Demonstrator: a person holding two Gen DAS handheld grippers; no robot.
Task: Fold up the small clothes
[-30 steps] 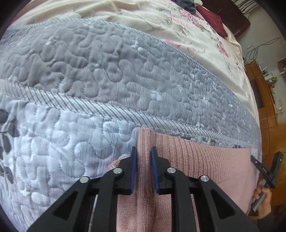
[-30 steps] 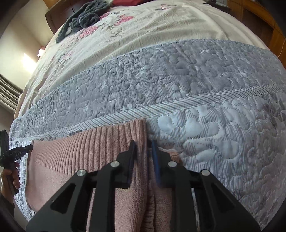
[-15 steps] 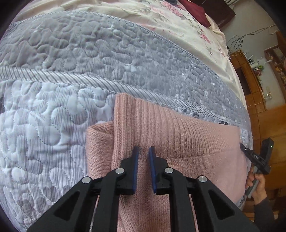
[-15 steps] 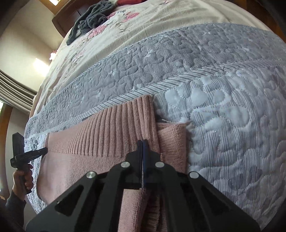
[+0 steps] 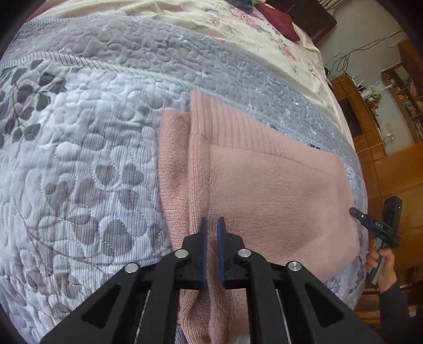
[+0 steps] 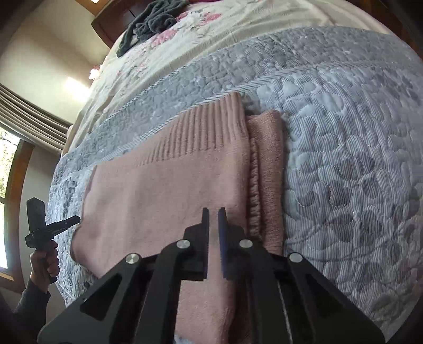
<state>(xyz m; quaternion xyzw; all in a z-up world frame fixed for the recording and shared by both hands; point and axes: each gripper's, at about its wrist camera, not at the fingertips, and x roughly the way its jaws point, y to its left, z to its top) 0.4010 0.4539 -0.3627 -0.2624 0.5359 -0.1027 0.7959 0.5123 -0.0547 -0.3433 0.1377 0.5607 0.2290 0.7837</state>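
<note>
Pink knit sweater (image 5: 277,185) lies folded on the grey quilted bedspread (image 5: 79,158), lower centre-right of left wrist view; ribbed hem toward top, a narrower folded layer showing along its left edge. In right wrist view the sweater (image 6: 164,190) sits centre-left, w/ folded strip on its right side.

Left gripper (image 5: 212,230) bottom centre, over the sweater, fingers a narrow gap apart, nothing between them. Right gripper (image 6: 213,219) likewise bottom centre over sweater, slightly parted, empty.

Around: cream floral sheet (image 5: 238,29) beyond the quilt, upper frame; dark red cloth (image 5: 277,18) top right of left view; dark grey garment (image 6: 148,23) bunched at top of right view. Wooden shelving (image 5: 375,127) w/ cables at right edge. Window w/ curtain (image 6: 29,116) at left edge of right view. Nothing lies on top of the sweater.
</note>
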